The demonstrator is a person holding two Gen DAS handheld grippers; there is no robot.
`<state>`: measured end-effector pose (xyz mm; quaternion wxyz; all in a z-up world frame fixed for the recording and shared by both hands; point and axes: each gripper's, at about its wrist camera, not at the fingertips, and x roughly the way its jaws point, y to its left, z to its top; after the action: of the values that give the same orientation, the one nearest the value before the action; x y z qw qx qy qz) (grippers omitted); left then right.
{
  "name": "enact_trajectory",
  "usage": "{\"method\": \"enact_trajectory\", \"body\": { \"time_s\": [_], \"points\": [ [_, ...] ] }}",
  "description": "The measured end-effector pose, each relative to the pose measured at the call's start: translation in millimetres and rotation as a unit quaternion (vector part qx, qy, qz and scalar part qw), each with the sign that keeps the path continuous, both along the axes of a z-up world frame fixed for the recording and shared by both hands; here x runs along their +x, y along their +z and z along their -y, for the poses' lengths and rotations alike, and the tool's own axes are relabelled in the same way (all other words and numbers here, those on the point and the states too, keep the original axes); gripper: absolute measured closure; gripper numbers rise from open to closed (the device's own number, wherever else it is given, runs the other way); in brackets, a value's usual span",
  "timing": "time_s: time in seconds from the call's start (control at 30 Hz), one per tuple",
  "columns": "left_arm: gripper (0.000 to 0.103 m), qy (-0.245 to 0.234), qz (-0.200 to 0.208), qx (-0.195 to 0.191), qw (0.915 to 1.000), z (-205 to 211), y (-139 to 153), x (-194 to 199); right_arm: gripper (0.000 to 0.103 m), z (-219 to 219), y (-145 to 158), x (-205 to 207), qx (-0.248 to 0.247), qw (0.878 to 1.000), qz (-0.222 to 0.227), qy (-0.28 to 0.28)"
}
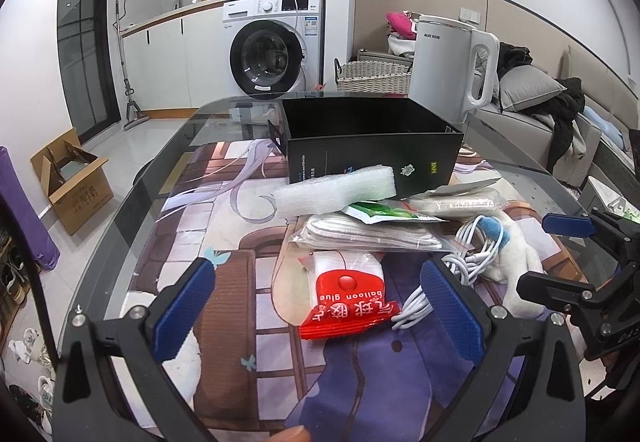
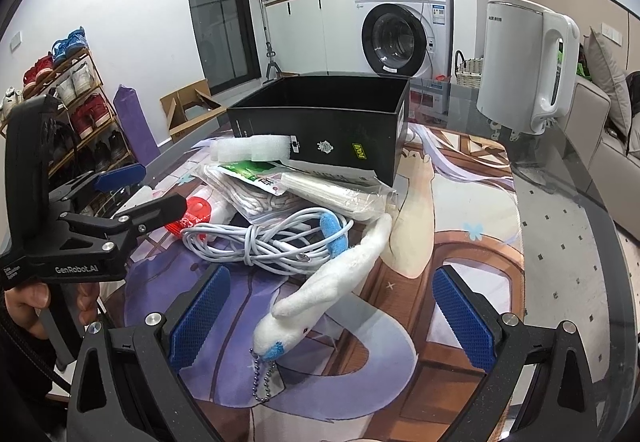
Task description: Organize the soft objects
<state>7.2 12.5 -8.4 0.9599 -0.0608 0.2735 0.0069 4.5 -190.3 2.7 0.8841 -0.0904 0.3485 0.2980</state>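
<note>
An open black box (image 1: 372,138) (image 2: 332,122) stands on the printed mat. In front of it lies a pile: a white foam block (image 1: 334,192) (image 2: 252,148), a bagged white cloth (image 1: 368,234), a green-and-white packet (image 1: 384,212) (image 2: 250,172), a red balloon-glue pack (image 1: 346,300) (image 2: 192,216), a coiled white cable (image 1: 460,266) (image 2: 260,242) and a white plush toy with blue tips (image 2: 332,282) (image 1: 516,254). My left gripper (image 1: 316,310) is open, its fingers either side of the glue pack. My right gripper (image 2: 328,322) is open around the plush's head end.
A white electric kettle (image 1: 452,70) (image 2: 524,66) stands on the glass table (image 2: 568,226) right of the box. Beyond are a washing machine (image 1: 272,50), a wicker basket (image 1: 372,76), a sofa (image 1: 560,122), a cardboard box (image 1: 72,178) and a shoe rack (image 2: 76,102).
</note>
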Motion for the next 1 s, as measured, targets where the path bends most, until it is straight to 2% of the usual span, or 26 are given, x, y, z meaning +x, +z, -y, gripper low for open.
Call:
{"method": "enact_trajectory", "body": {
  "time_s": [0.2,0.5,0.77,1.0],
  "points": [
    [0.0,0.007,-0.007,-0.005,0.9999,-5.0,-0.3,6.7,0.0,-5.6,-6.3,6.9,-0.011,1.0,-0.016,-0.002],
    [0.0,0.021,-0.059,0.016,0.9979,-14.3,-11.2,26.9,0.0,6.4,-18.0,23.5,-0.042,0.997,-0.048,-0.04],
    [0.0,0.006,-0.106,-0.003,0.9943,-12.7,-20.4,40.8,0.0,11.5,-15.2,25.8,-0.069,0.995,-0.042,-0.053],
    [0.0,-0.015,-0.121,-0.009,0.9925,-7.3,-22.7,44.5,0.003,9.6,-20.2,29.8,-0.053,0.996,-0.056,-0.042]
  ]
}}
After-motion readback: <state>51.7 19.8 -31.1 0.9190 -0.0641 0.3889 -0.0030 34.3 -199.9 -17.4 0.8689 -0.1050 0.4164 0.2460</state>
